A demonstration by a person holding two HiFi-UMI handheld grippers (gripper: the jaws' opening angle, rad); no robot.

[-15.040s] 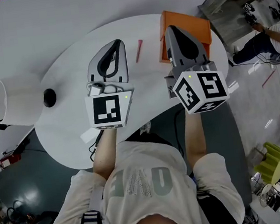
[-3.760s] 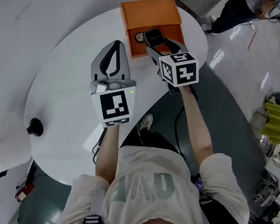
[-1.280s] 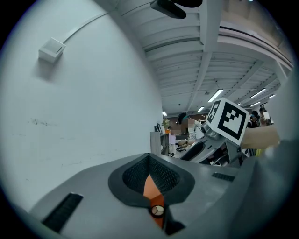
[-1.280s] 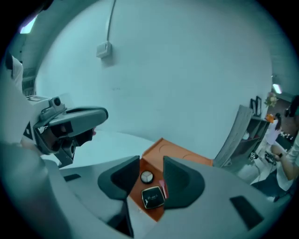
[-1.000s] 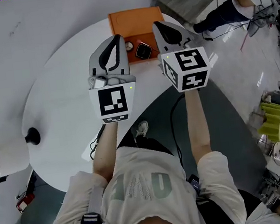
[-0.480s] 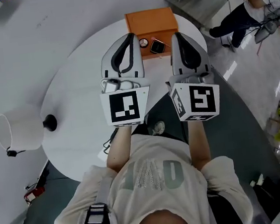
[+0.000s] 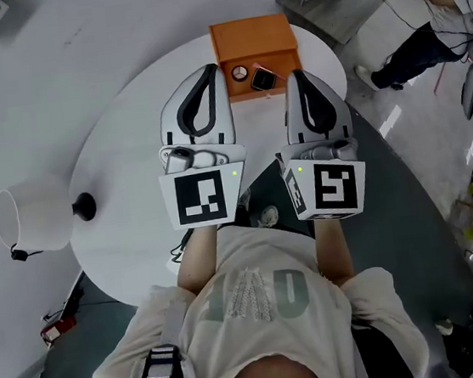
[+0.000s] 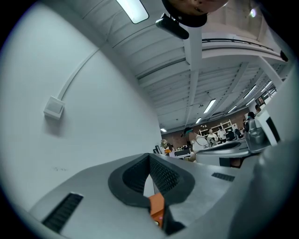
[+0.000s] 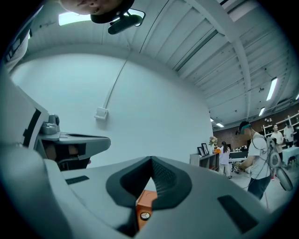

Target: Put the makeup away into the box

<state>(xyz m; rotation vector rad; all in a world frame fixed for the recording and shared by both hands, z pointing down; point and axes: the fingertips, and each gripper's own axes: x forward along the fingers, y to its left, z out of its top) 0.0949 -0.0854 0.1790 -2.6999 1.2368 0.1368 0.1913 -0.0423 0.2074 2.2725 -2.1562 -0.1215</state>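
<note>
White round worktop (image 7: 120, 147), orange box (image 7: 252, 35) at its far edge.
Left tool (image 7: 206, 69) and right tool (image 7: 295, 75) hovered closed, empty, near the box.

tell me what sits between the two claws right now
In the head view, the open orange box, holding a round compact and a squarish case, shows between the left claw and right claw.

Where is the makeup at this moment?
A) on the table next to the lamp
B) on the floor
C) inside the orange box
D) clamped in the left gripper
C: the two small makeup cases lie inside the open orange box.
</note>
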